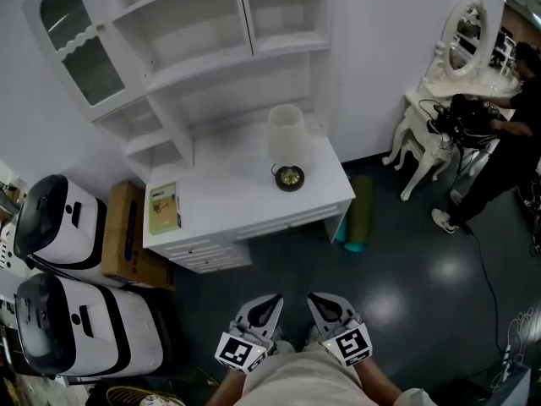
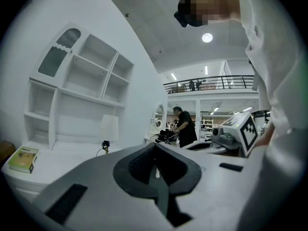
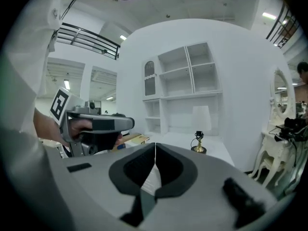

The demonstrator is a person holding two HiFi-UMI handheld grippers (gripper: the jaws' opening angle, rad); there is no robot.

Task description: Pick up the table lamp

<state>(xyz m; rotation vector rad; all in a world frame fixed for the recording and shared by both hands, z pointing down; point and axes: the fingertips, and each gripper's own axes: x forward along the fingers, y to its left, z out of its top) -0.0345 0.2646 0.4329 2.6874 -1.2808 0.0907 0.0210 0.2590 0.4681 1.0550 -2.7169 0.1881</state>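
Lamp (image 1: pixel 286 147) stands well beyond left tongs (image 1: pixel 272 299) and right tongs (image 1: pixel 320 299).

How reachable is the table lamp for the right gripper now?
Probably yes, once closer: the right gripper, shut and empty, hangs short of the desk; only open floor lies before the table lamp.
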